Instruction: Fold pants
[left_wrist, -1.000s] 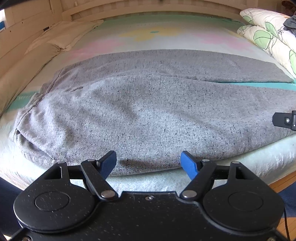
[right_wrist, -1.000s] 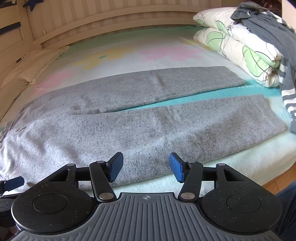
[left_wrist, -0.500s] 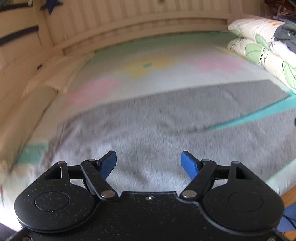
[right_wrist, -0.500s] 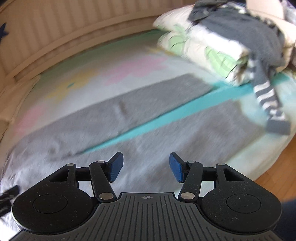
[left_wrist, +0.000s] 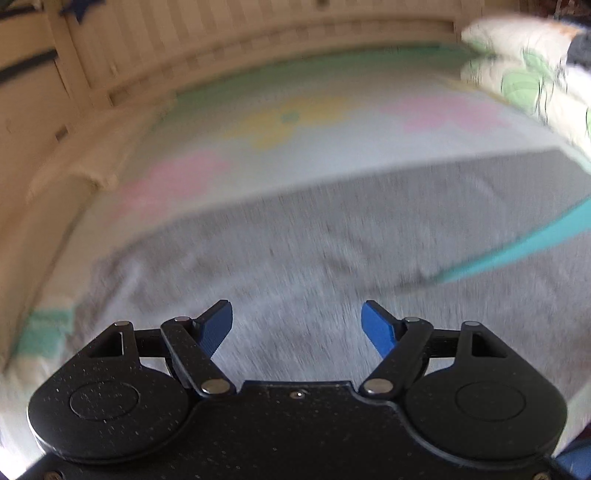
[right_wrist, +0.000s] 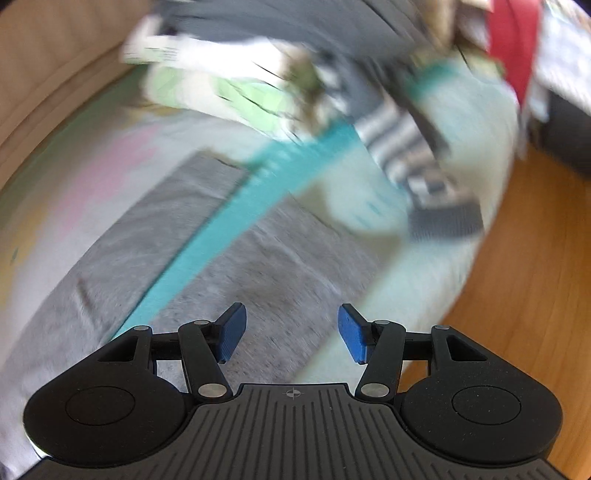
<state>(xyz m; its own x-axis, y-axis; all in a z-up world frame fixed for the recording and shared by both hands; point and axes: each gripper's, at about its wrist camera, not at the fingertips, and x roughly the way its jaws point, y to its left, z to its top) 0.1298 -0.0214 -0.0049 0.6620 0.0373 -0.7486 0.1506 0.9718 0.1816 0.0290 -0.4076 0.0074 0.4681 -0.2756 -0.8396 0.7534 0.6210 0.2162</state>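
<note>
Both hand-held grippers, left (left_wrist: 296, 325) and right (right_wrist: 291, 332), are wide open and empty (blurry view), so probably grab the gray pants (left_wrist: 332, 266) by the edges

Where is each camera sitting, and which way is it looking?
Left wrist: on the left gripper, open, looking across the grey pants toward the wooden headboard.
Right wrist: on the right gripper, open, looking along the pant legs toward a striped garment and wooden floor.
Both show the pants on the bed.
</note>
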